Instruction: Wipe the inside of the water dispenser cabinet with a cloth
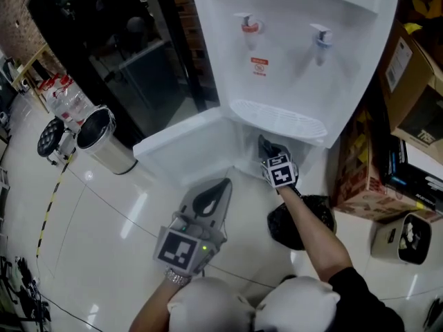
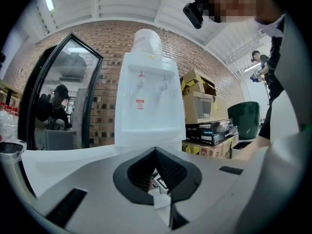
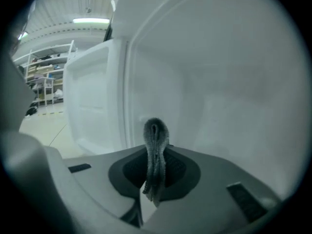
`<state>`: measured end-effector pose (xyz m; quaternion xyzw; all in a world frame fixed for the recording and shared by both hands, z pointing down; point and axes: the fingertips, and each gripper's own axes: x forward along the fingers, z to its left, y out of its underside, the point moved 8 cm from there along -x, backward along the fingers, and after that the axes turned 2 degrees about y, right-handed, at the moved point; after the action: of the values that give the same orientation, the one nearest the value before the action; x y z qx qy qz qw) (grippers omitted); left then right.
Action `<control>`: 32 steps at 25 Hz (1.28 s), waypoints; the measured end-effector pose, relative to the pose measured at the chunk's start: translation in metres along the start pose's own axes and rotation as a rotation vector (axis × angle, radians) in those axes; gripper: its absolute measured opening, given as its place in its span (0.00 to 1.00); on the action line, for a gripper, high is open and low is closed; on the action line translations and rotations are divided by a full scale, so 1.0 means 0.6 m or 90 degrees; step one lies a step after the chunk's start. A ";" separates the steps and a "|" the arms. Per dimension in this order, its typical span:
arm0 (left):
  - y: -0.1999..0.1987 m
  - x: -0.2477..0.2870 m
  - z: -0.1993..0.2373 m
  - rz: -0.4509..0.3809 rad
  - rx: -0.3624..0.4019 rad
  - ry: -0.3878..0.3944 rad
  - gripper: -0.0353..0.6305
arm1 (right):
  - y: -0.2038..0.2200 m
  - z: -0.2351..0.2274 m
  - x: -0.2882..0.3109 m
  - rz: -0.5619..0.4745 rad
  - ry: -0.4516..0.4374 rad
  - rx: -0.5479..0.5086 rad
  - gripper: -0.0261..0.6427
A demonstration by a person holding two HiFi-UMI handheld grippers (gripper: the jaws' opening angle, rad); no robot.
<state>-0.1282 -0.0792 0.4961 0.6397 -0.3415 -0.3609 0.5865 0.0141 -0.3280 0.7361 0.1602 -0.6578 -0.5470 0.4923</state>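
Observation:
The white water dispenser point(image 1: 291, 54) stands ahead, red and blue taps above its drip tray. Its lower cabinet door point(image 1: 183, 147) hangs open to the left. My right gripper point(image 1: 268, 149) reaches into the cabinet under the tray, shut on a folded grey cloth point(image 3: 156, 150) that stands up between the jaws, close to the white inner wall point(image 3: 219, 96). The open door point(image 3: 92, 101) shows at the left of the right gripper view. My left gripper point(image 1: 213, 194) hovers in front of the door, shut and holding nothing. It faces the dispenser point(image 2: 146, 101) from a little way back.
A steel waste bin point(image 1: 100, 137) and a black stool point(image 1: 50, 135) stand left by a dark glass door. Right of the dispenser are stacked cardboard boxes point(image 1: 415, 81), a black bag point(image 1: 297, 220) on the floor and a small white bin point(image 1: 405, 237).

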 end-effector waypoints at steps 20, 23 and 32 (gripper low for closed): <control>-0.022 0.000 -0.023 -0.037 0.011 0.030 0.06 | -0.001 -0.051 -0.166 0.007 0.387 0.186 0.08; -0.024 -0.001 -0.023 -0.038 0.011 0.028 0.06 | 0.025 -0.054 -0.163 0.046 0.374 0.235 0.08; -0.026 -0.005 -0.024 -0.040 0.013 0.026 0.06 | -0.048 -0.039 -0.181 -0.081 0.335 0.214 0.08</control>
<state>-0.1171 -0.0679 0.4814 0.6632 -0.3126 -0.3628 0.5752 0.0744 -0.2700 0.6579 0.4160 -0.5778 -0.4004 0.5769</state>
